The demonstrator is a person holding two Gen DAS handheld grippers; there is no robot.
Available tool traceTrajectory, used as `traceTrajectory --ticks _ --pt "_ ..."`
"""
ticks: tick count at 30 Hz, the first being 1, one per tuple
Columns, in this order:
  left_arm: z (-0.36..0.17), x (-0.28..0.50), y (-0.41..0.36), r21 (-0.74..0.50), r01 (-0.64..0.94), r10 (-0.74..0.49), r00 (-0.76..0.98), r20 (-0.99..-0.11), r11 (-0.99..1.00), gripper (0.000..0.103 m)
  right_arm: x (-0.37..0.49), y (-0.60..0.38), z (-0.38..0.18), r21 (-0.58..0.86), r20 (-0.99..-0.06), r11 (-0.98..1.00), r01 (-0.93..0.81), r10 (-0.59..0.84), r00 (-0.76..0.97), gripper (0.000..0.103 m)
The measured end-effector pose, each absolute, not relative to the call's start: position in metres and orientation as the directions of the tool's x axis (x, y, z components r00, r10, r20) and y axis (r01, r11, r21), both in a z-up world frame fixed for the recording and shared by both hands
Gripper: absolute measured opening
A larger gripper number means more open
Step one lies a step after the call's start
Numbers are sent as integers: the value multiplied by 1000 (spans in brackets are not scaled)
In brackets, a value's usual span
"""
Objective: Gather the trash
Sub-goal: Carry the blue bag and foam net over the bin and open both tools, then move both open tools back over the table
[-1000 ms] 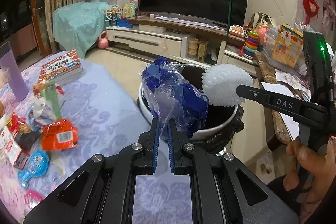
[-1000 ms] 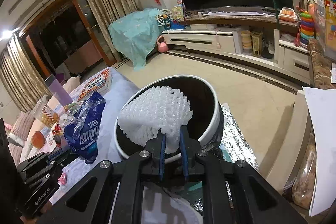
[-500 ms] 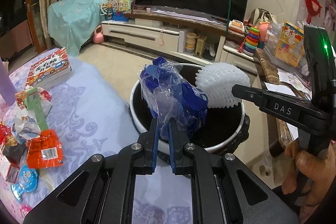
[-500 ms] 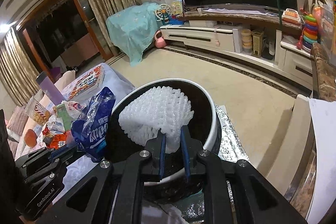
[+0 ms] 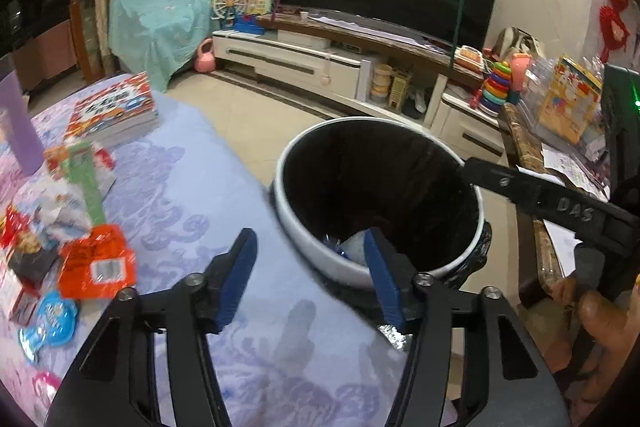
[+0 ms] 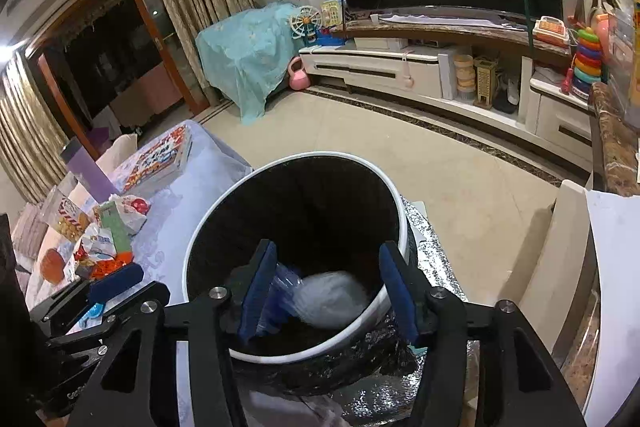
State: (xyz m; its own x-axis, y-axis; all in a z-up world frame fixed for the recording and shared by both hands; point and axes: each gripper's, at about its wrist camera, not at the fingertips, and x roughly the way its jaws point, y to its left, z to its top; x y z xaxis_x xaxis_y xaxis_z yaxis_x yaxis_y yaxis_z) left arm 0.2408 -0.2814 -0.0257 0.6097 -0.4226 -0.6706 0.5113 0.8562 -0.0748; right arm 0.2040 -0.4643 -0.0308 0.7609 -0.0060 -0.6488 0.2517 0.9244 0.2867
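Wrapper [image 6: 280, 291] and foam net [image 6: 332, 297] dropped into bin [image 6: 280, 353]

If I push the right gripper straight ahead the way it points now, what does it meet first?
Probably the trash in the bin: the right gripper, jaws opening and empty, aims into its mouth at the white foam net beside the blue bag. Depth is unclear.

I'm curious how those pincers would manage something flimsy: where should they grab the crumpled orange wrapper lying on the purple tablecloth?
Pinch the crumpled orange plastic wrapper by its raised, creased right edge, coming down from above. It lies nearly flat on the purple tablecloth, and that side is free of the other litter.
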Motion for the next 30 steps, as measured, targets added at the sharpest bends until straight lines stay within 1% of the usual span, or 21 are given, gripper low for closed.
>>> traceTrajectory --ticks 1,3,6,8,16,30 --pt "-26 239 -278 -78 504 -420 613 -670 860 61 204 -465 -31 292 -646 923 252 -4 764 66" --pt "-28 234 -268 -88 490 -416 615 -670 867 63 200 -462 -30 305 -638 919 249 3 770 76" --pt "-30 226 -254 -93 472 -406 621 -670 877 65 195 -455 -29 320 -629 916 242 14 777 84" --pt "-31 219 -241 -99 454 -397 628 -669 885 66 191 -448 -30 329 -626 914 237 23 779 87" --pt "-38 200 -188 -113 372 -346 652 -674 921 68 177 -413 -29 368 -596 911 189 75 799 88" --pt "-43 174 -91 -151 203 -251 698 -671 967 68 174 -340 -40 387 -603 919 70 194 774 89"
